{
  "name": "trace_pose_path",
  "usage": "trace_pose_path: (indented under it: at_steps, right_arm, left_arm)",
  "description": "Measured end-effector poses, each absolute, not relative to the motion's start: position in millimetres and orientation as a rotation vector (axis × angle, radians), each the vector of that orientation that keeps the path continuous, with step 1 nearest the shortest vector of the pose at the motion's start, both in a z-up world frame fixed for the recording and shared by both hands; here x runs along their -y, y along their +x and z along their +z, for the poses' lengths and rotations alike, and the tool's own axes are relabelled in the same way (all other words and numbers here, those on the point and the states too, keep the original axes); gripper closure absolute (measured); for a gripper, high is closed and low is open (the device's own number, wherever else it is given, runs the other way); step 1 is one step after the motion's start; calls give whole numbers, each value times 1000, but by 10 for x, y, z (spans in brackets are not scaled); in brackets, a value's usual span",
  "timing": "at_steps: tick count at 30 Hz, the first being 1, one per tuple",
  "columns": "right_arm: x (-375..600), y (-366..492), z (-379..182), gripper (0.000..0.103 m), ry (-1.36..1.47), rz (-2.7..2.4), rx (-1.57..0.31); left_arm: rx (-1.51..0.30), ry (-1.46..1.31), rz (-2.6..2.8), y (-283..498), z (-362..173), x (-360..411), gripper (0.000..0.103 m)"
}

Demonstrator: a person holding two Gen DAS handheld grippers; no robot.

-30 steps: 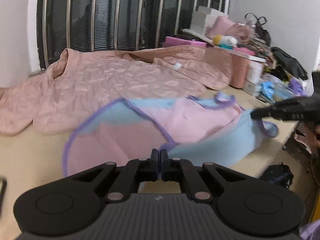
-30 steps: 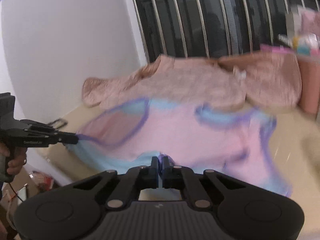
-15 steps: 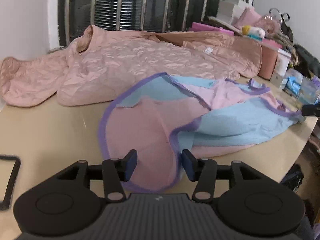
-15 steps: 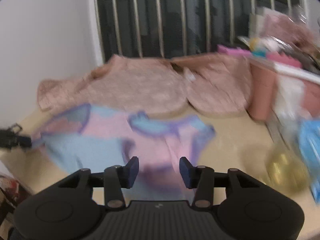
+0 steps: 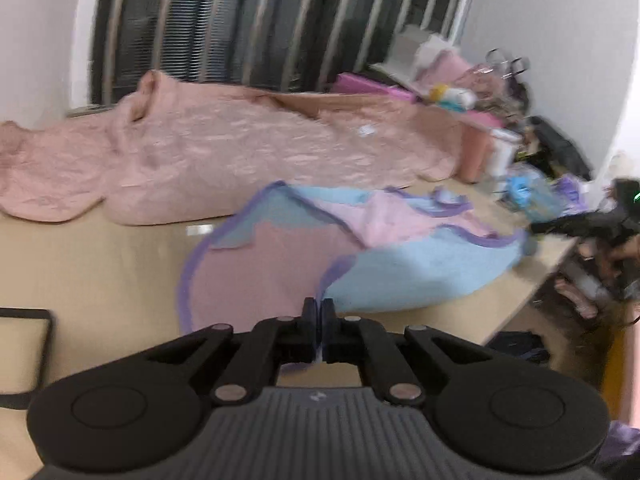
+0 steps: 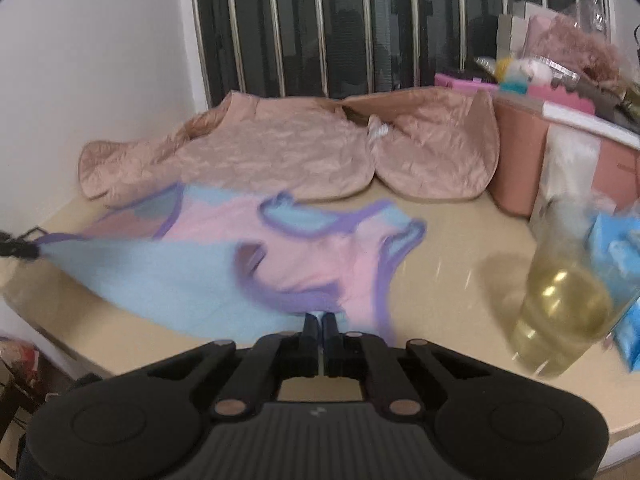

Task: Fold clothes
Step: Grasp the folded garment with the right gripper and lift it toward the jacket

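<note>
- Far left, a pink quilted jacket [image 5: 224, 152] sprawls along the far side of the beige table [image 5: 92, 264], under the barred window [image 5: 256, 24].
- Near left edge, a black-framed object [image 5: 28, 356] lies flat on the table; what it is cannot be told.
- Centre, the pink and blue garment [image 5: 304, 256] with purple trim lies rumpled on the table, just near of the jacket.
- The left gripper [image 5: 319, 322] has its jaws pressed together on the garment's near purple hem; a sliver of cloth shows between the pads.
- The right gripper [image 6: 319, 332] is likewise clamped on the garment's near edge, at the blue and purple part.
- To the right, a clear cup of yellowish liquid [image 6: 560, 300] stands on the table, apart from the garment.
- Far right, pink storage boxes [image 6: 520, 152] and mixed clutter crowd the table's end.
</note>
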State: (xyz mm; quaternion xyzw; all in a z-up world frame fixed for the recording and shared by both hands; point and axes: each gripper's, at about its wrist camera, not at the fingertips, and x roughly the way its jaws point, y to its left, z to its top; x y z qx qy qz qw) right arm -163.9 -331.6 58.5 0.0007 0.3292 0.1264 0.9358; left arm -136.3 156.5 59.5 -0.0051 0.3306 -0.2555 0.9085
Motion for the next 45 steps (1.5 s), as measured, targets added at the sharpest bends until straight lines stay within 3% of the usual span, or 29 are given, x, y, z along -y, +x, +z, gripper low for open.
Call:
trace_pose_path:
  at_steps: [3, 4, 5, 8, 10, 11, 12, 14, 16, 17, 18, 25, 26, 27, 28, 31, 33, 35, 38, 41, 43, 45]
  right_arm:
    - [3365, -1416, 567, 95, -28, 240, -689]
    - [3358, -1352, 527, 89, -38, 216, -688]
    - [3348, -1292, 484, 77, -47, 190, -686]
    - [3345, -1427, 492, 75, -5, 247, -669]
    - [3354, -1672, 526, 58, 15, 349, -609]
    - [3352, -1785, 525, 43, 14, 386, -589]
    - [3337, -1855, 494, 38, -1, 396, -585]
    - [3290, -1880, 390, 40, -35, 384, -618]
    - [3284, -1833, 282, 60, -16, 412, -653]
    - [3282, -1787, 231, 85, 5, 443, -669]
    - [3267, -1759, 201, 95, 15, 443, -674]
    - [3297, -1507, 482, 95, 44, 402, -625]
    - [3300, -1387, 483, 95, 32, 371, -646]
    - [3282, -1280, 443, 95, 3, 346, -669]
    - [3261, -1175, 397, 95, -28, 321, -693]
    - [3219, -1075, 310, 87, -62, 278, -693]
    - [3246, -1195, 355, 72, -43, 266, -659]
    - [3288, -1355, 411, 63, -14, 248, -617]
    - [3256, -1523, 396, 64, 2, 272, -609]
    - [3170, -1496, 277, 68, -14, 295, -636]
    - [3173, -1428, 214, 85, -17, 263, -680]
    - [3224, -1408, 244, 86, -8, 215, -712]
  left_arm:
    - [-778, 41, -458, -1226, 410, -1474, 97]
    - [-794, 61, -431, -1216, 364, -1434, 96]
    - [-788, 53, -421, -1253, 373, -1445, 94]
    - [-761, 16, -391, -1378, 421, -1499, 77]
    - [-749, -17, -373, -1468, 455, -1567, 71]
    - [-747, -31, -366, -1502, 465, -1592, 70]
    - [-747, -34, -363, -1526, 461, -1625, 70]
    - [-750, -38, -346, -1553, 448, -1650, 70]
    - [-750, -29, -321, -1560, 451, -1625, 70]
    - [-746, -28, -323, -1568, 462, -1608, 70]
    - [-747, -31, -331, -1573, 461, -1594, 70]
    - [-773, 12, -331, -1581, 325, -1501, 71]
    - [-770, 17, -326, -1574, 315, -1504, 76]
    - [-770, 13, -314, -1563, 302, -1518, 91]
    - [-775, 8, -312, -1543, 306, -1533, 95]
    - [-763, 5, -334, -1560, 353, -1574, 97]
    - [-762, 10, -334, -1586, 388, -1593, 97]
    - [-764, 13, -317, -1599, 427, -1606, 95]
    - [-760, 26, -314, -1555, 490, -1558, 88]
    - [-735, 36, -301, -1395, 631, -1433, 78]
    - [-706, 55, -276, -1289, 731, -1353, 69]
    - [-680, 89, -258, -1121, 821, -1260, 63]
